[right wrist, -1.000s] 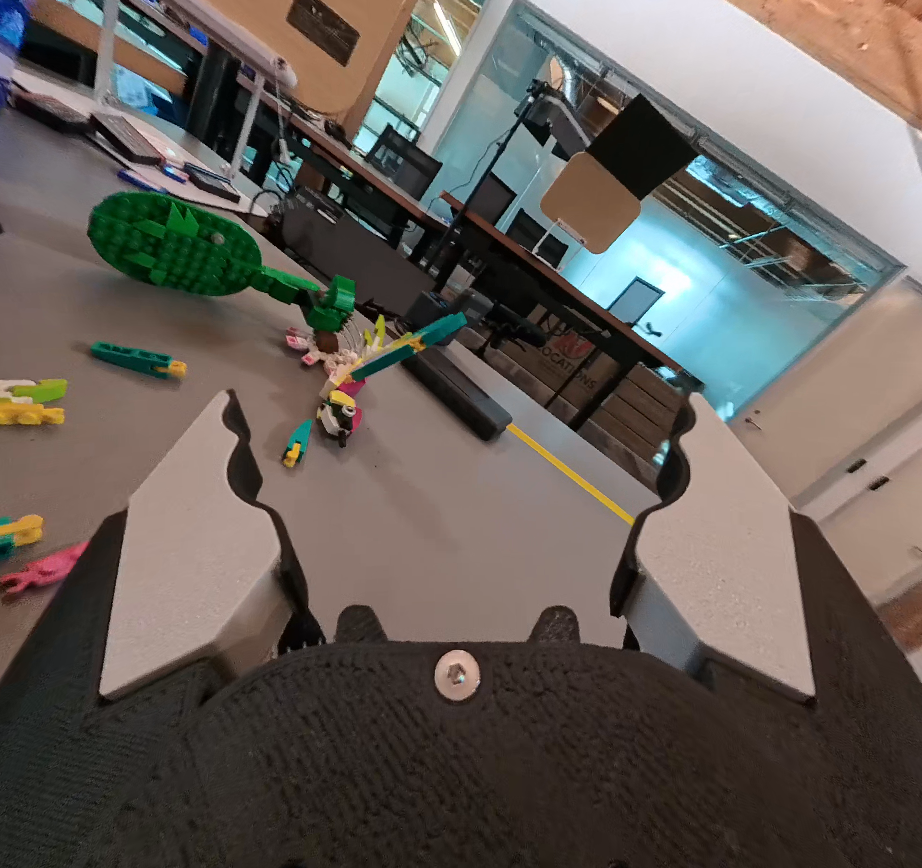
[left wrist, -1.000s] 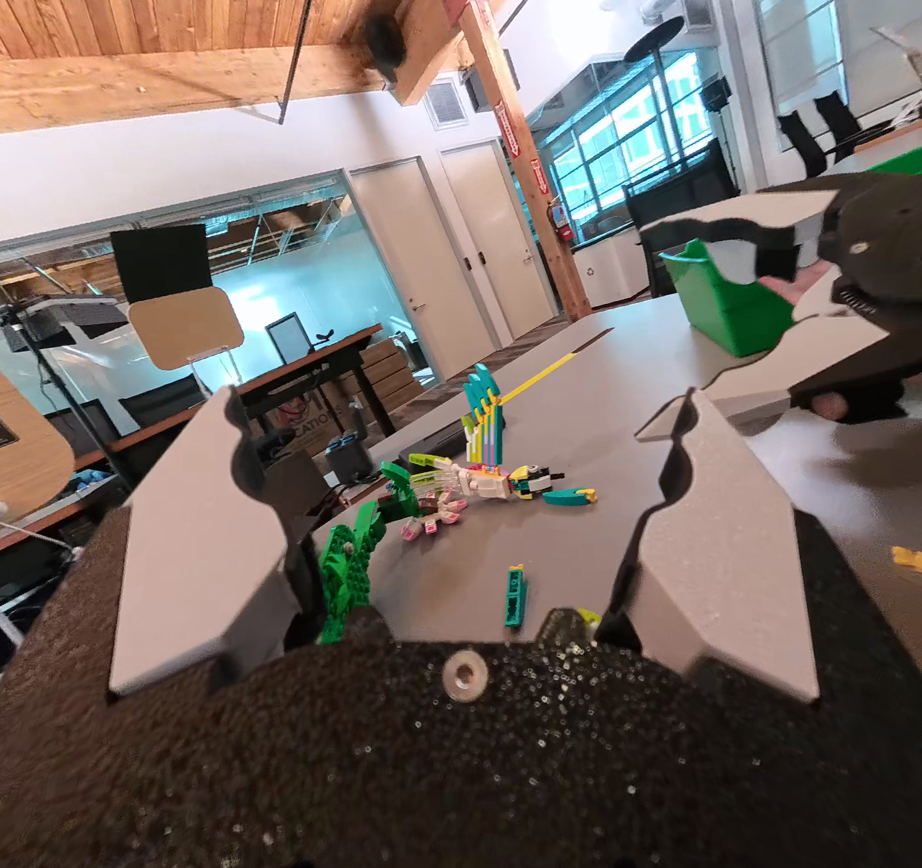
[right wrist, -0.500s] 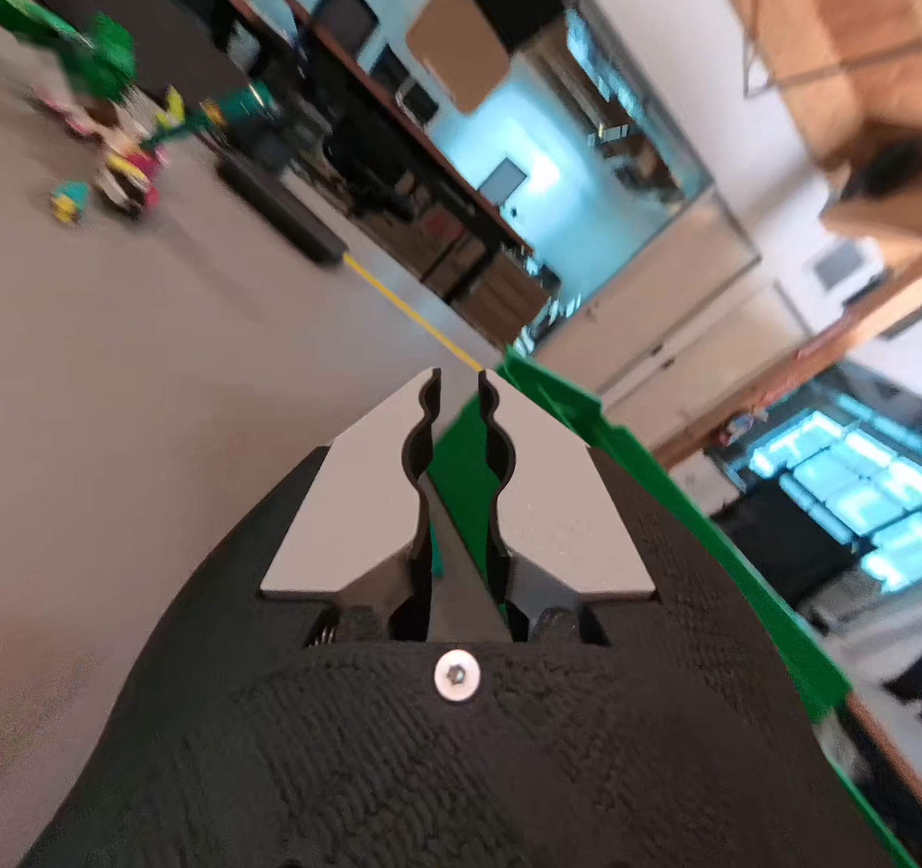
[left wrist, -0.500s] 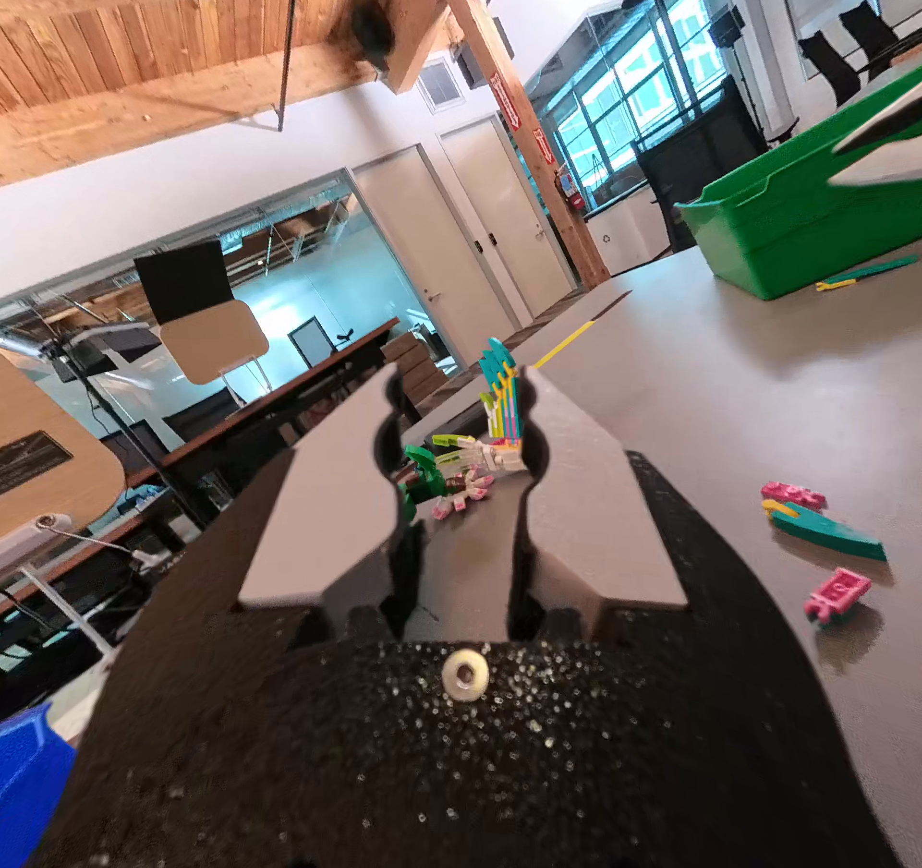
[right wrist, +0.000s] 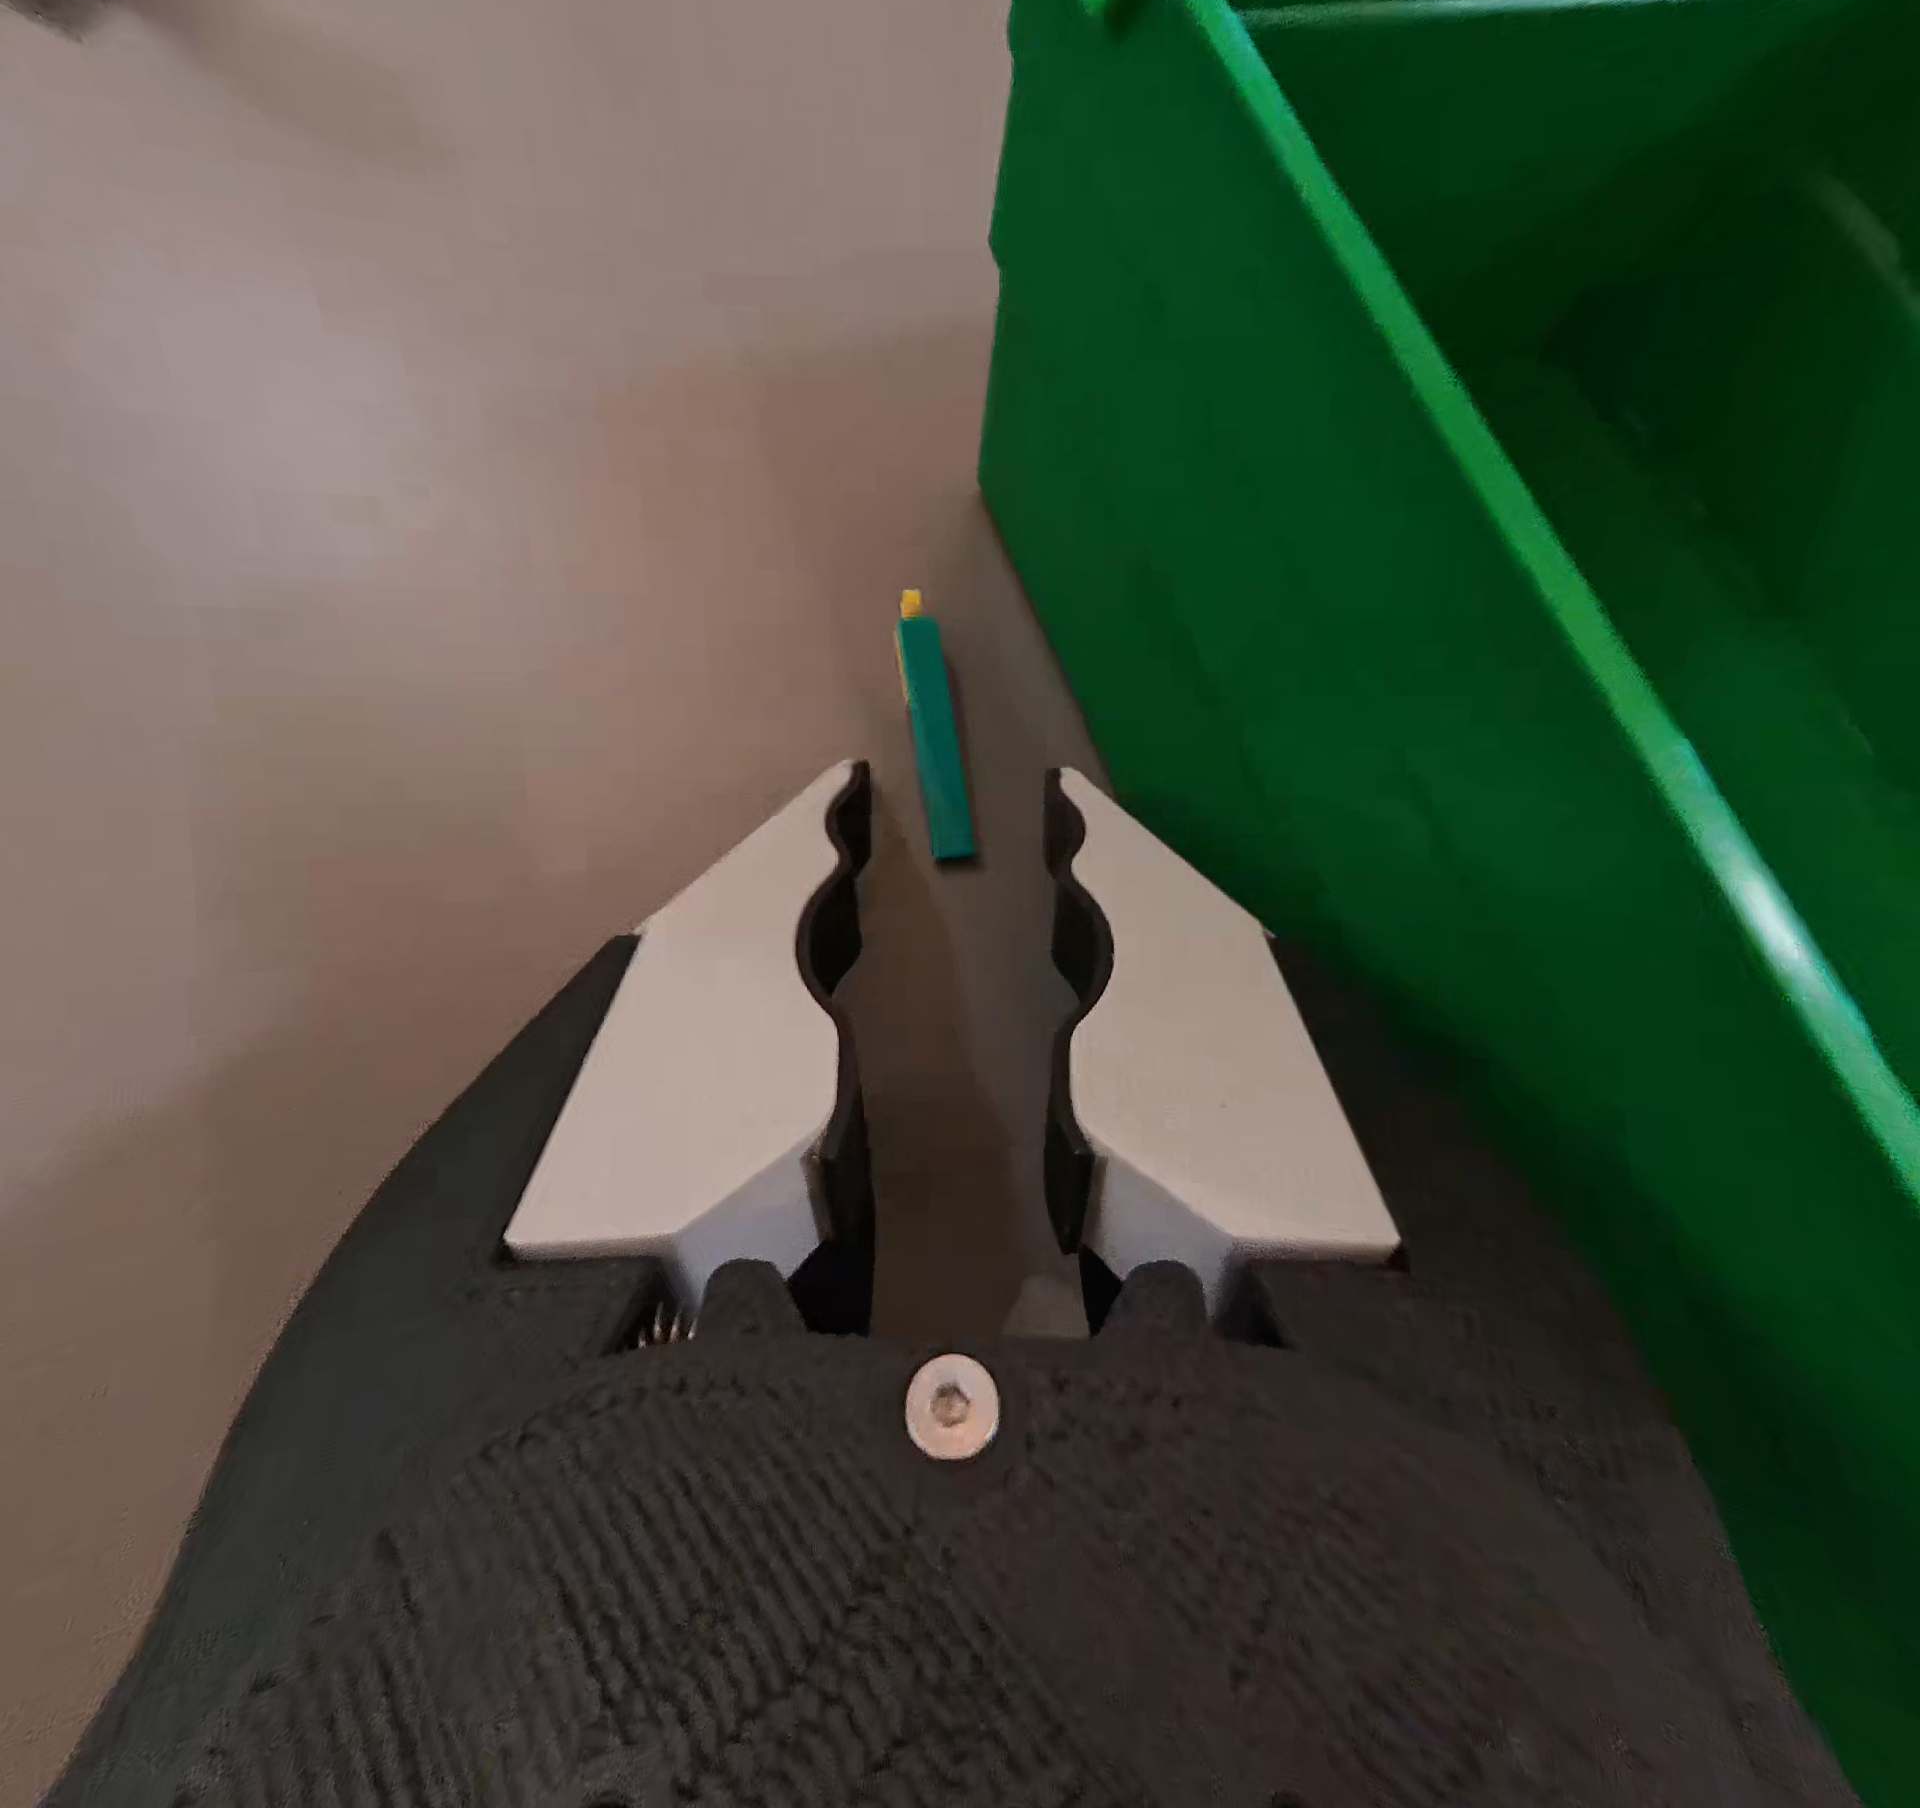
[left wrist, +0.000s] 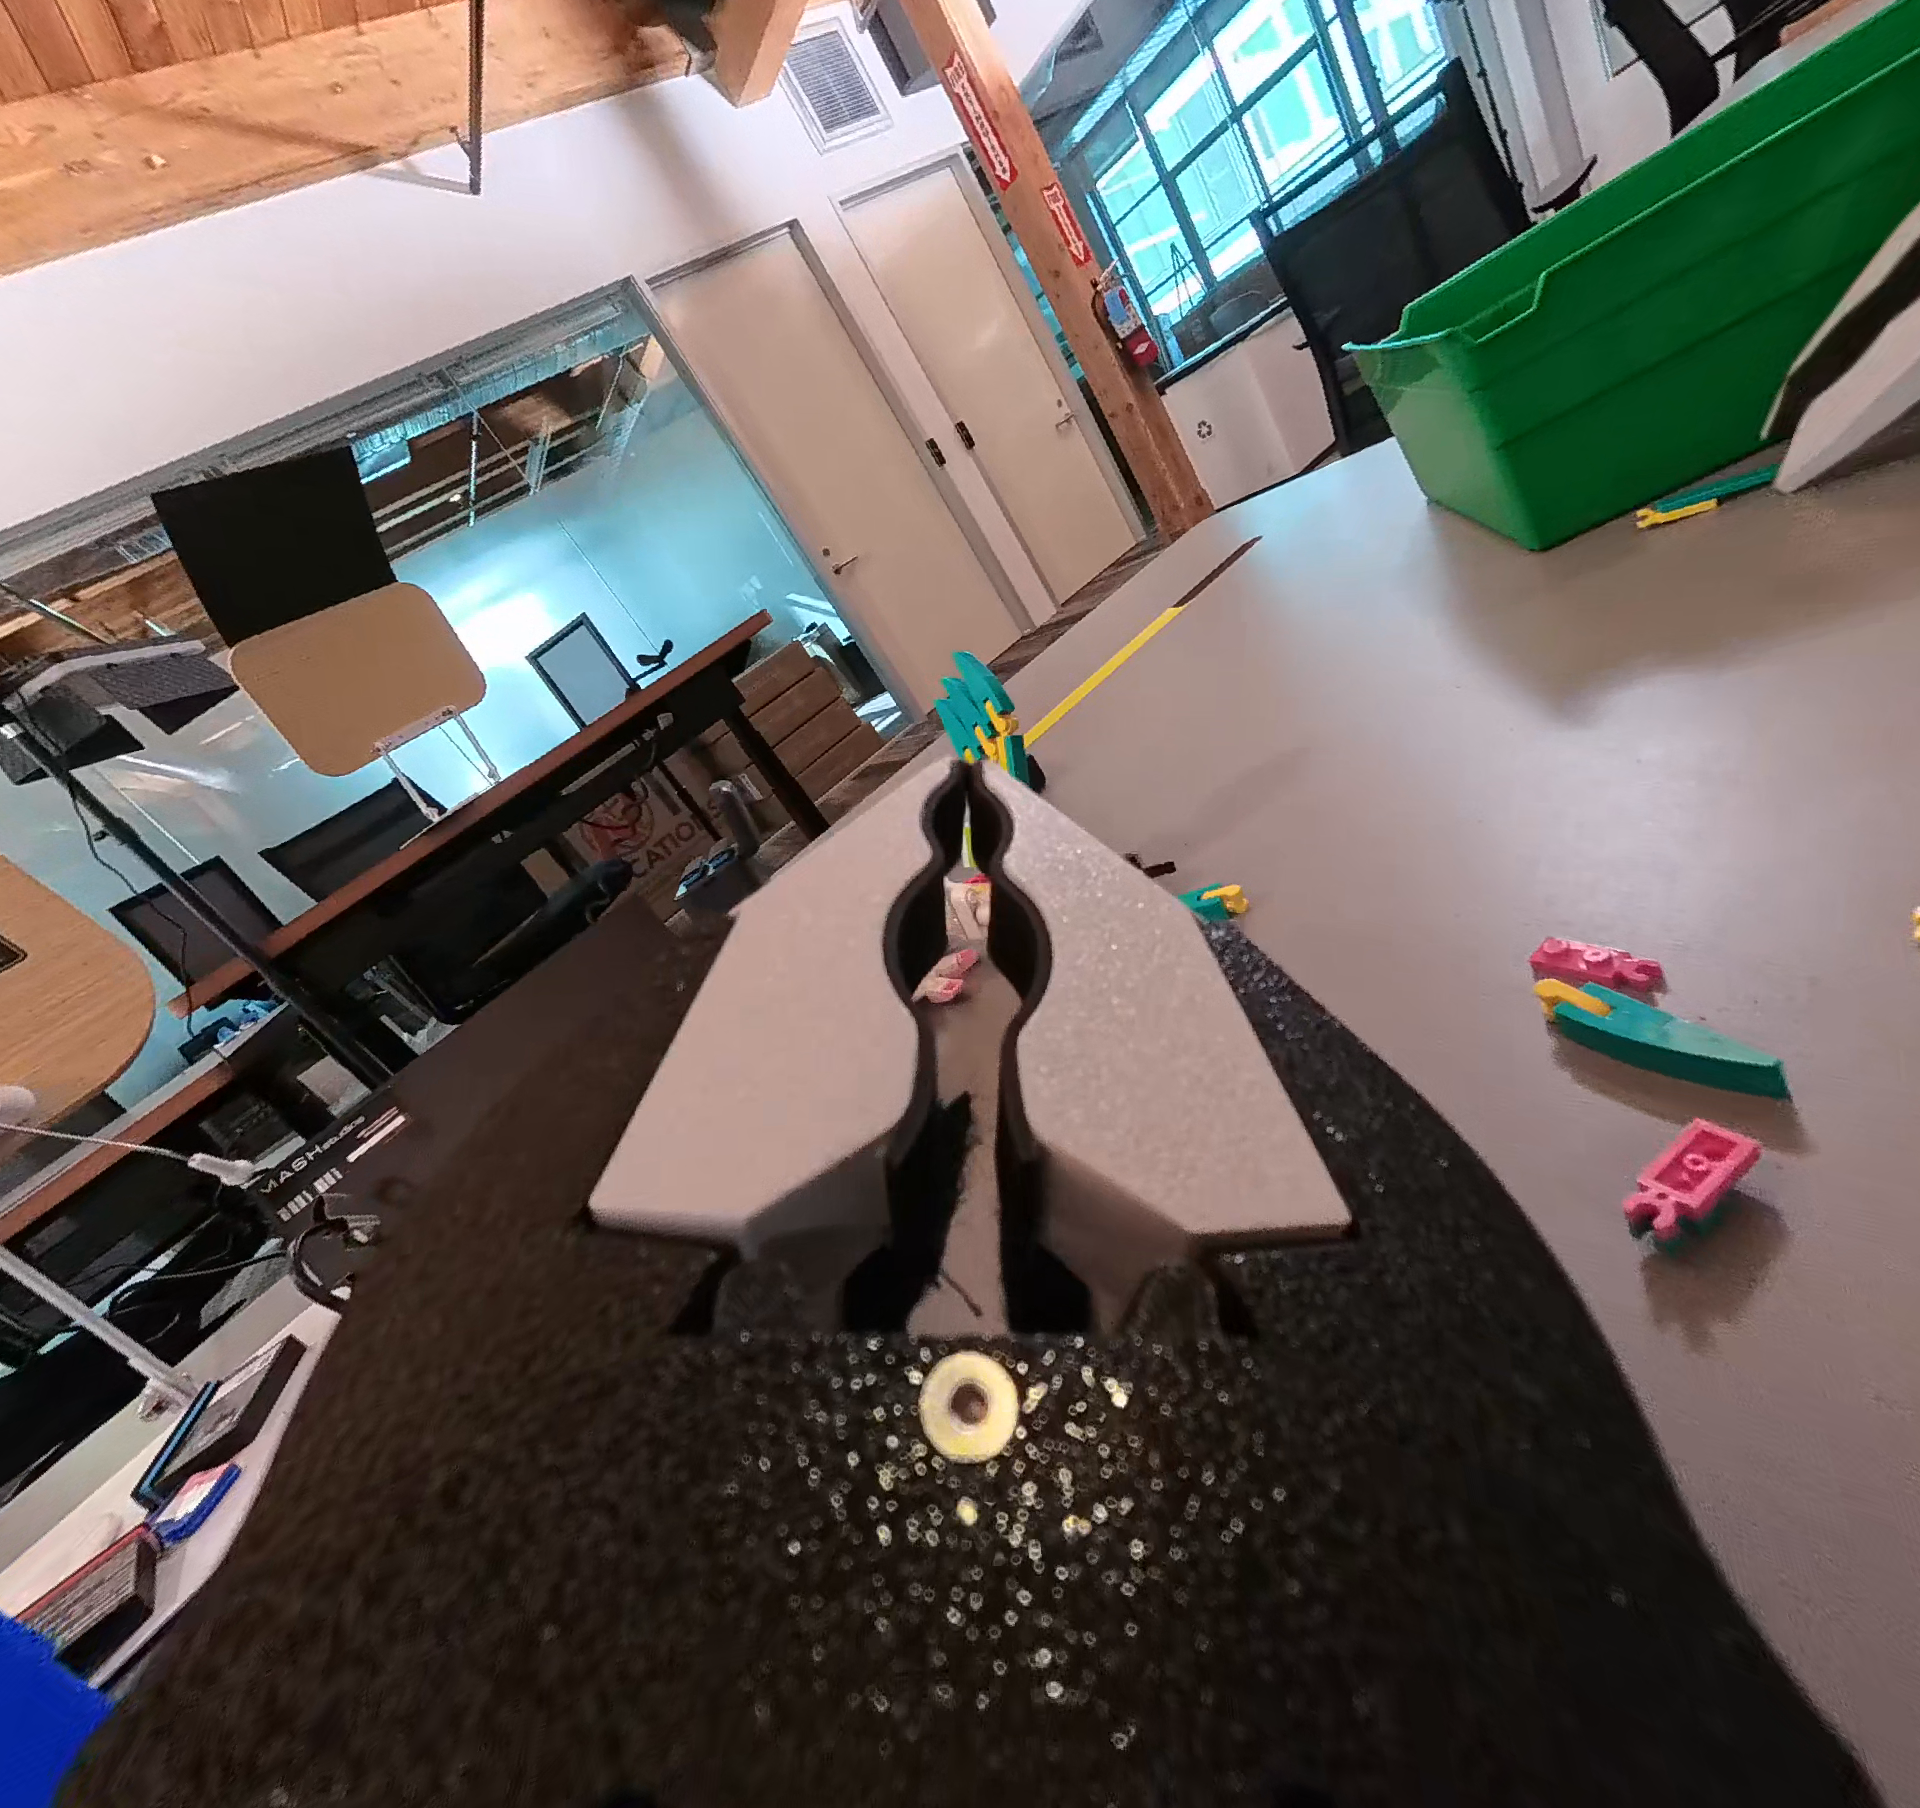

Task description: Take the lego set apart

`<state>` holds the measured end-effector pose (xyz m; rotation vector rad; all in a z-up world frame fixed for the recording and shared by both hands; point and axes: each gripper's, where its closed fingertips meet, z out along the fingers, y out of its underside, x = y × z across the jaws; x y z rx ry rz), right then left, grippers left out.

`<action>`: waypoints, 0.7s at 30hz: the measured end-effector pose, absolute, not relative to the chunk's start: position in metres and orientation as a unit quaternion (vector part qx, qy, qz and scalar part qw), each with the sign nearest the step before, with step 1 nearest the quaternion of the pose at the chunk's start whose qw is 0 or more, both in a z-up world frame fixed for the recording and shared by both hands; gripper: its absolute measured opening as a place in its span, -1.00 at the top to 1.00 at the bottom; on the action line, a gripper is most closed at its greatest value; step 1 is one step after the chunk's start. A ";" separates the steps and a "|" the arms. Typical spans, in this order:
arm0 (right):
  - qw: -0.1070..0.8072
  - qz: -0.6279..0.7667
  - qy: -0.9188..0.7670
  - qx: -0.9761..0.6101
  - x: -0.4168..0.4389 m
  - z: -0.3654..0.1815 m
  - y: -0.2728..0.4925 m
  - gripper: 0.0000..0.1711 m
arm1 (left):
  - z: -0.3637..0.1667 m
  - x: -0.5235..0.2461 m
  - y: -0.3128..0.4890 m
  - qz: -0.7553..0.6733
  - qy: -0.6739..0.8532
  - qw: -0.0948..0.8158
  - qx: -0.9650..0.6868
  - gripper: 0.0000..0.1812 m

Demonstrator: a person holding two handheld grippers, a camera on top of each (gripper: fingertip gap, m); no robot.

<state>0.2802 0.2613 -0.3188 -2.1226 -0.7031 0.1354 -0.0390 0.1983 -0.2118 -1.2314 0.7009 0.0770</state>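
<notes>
The lego set (left wrist: 977, 709), a small build with an upright teal fan, stands on the grey table (left wrist: 1455, 771) just beyond my left gripper (left wrist: 971, 776). That gripper is shut, and white and pink parts of the set show through the gap behind its tips. I cannot tell whether the tips touch the set. My right gripper (right wrist: 954, 771) is open and points down at a teal and yellow lego piece (right wrist: 935, 740), which lies on the table beside the green bin (right wrist: 1351, 511). The piece (left wrist: 1704, 496) and one finger of the right gripper (left wrist: 1860, 387) also show in the left wrist view.
The green bin (left wrist: 1662, 304) stands at the far right of the table. Loose pieces lie to the right of my left gripper: a teal wedge (left wrist: 1662, 1046), two pink pieces (left wrist: 1595, 963) (left wrist: 1694, 1171) and a small teal one (left wrist: 1210, 901). Desks and a stand lie beyond the table's left edge. Across from one pair of fingers to the other is roughly 35 cm.
My left gripper has closed from wide open to shut. My right gripper swung from the set to the green bin, shut on the way, and now stands open over the teal piece.
</notes>
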 end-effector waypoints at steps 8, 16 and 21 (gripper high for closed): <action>0.490 0.229 -0.347 -0.766 0.209 -0.272 0.241 0.94 | -0.194 0.005 0.183 -0.108 0.344 0.734 -0.575 0.84; 0.505 0.550 -0.436 -0.502 0.065 -0.076 0.174 0.94 | -0.043 0.049 0.149 -0.148 0.412 0.781 -0.445 0.54; 0.505 0.524 -0.534 -0.431 0.023 -0.044 0.160 0.94 | -0.013 0.011 0.155 -0.148 0.369 0.761 -0.513 0.80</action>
